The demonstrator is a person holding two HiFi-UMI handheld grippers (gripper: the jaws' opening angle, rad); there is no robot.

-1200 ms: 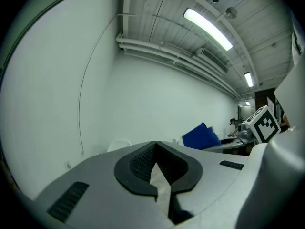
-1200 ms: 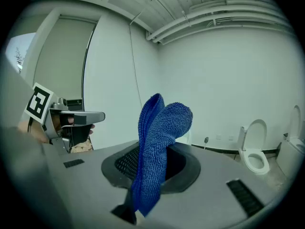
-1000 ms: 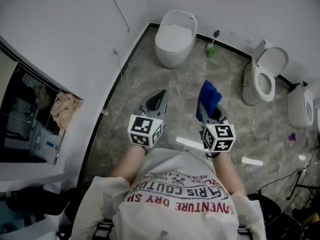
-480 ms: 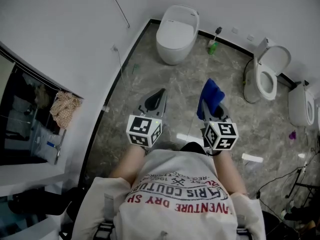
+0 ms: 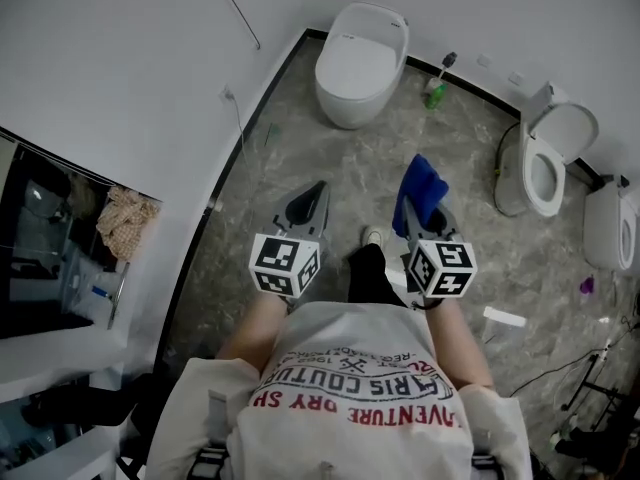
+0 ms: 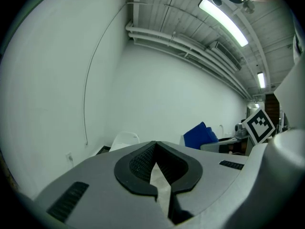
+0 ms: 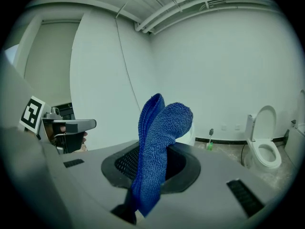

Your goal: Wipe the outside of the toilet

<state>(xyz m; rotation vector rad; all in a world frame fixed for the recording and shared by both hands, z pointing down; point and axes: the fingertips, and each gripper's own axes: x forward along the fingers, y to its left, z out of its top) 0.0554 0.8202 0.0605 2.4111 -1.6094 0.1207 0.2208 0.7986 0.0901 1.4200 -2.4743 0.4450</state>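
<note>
While well apart from the toilet (image 5: 360, 63), nothing wiped yet: right gripper (image 7: 151, 162) clamping blue cloth (image 7: 162, 128), left gripper (image 6: 155, 162) closed, empty.

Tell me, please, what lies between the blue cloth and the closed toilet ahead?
Nothing: the head view shows only bare marbled floor between the blue cloth and the closed toilet.

The grey marbled floor (image 5: 300, 168) carries a closed white toilet (image 5: 360, 63) at top centre, a green bottle (image 5: 434, 96) just right of it, an open-lidded toilet (image 5: 545, 163) at right, and a small purple thing (image 5: 586, 286) near the right edge.
</note>
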